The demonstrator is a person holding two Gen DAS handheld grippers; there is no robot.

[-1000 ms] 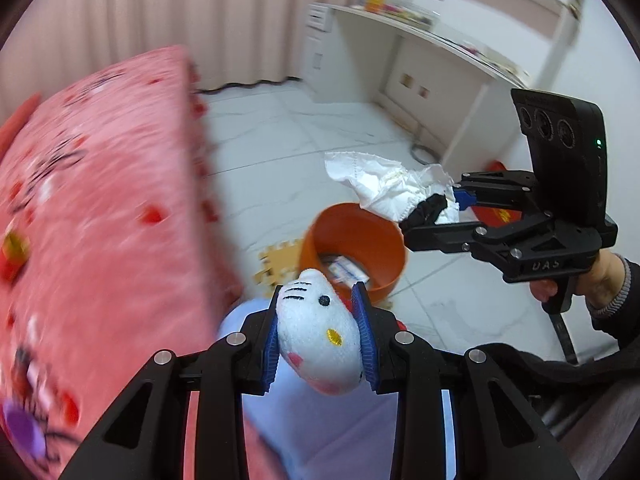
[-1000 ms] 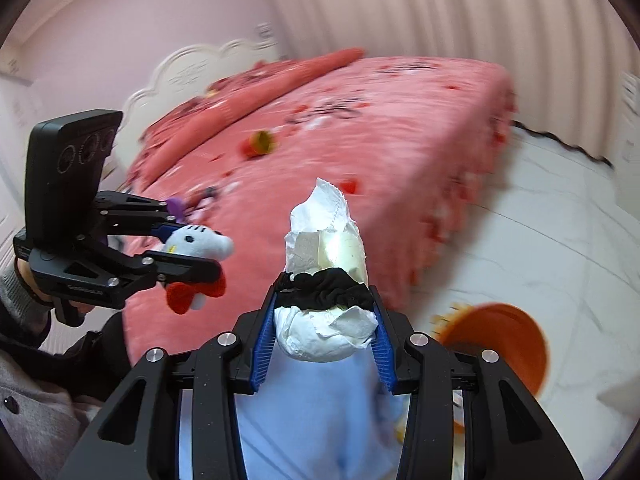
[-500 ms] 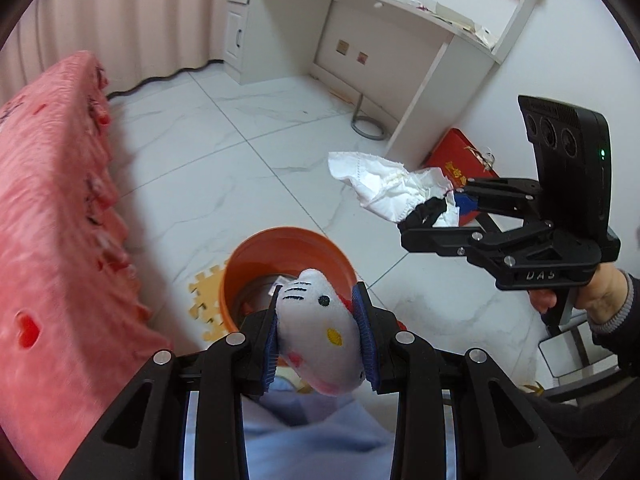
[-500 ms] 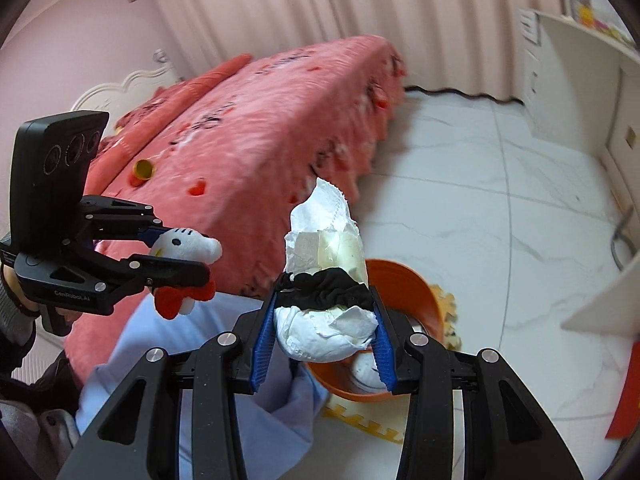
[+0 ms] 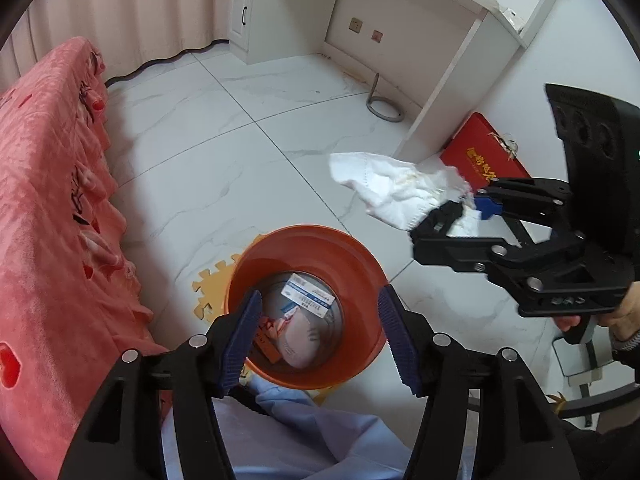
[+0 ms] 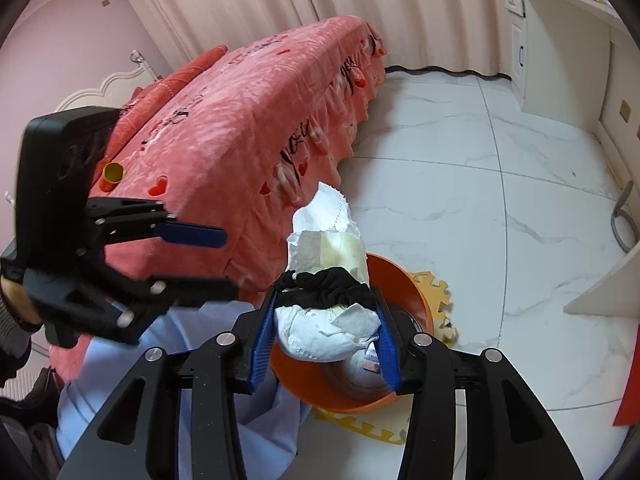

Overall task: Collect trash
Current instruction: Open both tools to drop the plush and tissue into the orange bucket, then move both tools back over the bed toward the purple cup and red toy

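The crumpled tissue (image 6: 326, 332) with a black hair tie (image 6: 326, 294) is pinched tight in the right tongs (image 6: 326, 344), just above the orange bin (image 5: 308, 246), its long end pointing up and away. It is not dropped yet. The left tongs (image 5: 320, 334) hang wide open and empty over the bin, where a soft toy (image 5: 298, 338) and a small box (image 5: 308, 295) already lie.

The left hand-held gripper (image 5: 320, 332) points steeply down, its 2 blue-padded fingers (image 5: 240, 332) spread wide apart with nothing between them; seen from the right wrist view, it (image 6: 208, 256) juts in from the left, fingers parted; the right hand-held gripper (image 6: 326, 336) tilts downward, its 2 fingers (image 6: 262, 340) pressed in on a wad held between them; the person's right hand (image 5: 616, 312) grips its handle at the right edge.
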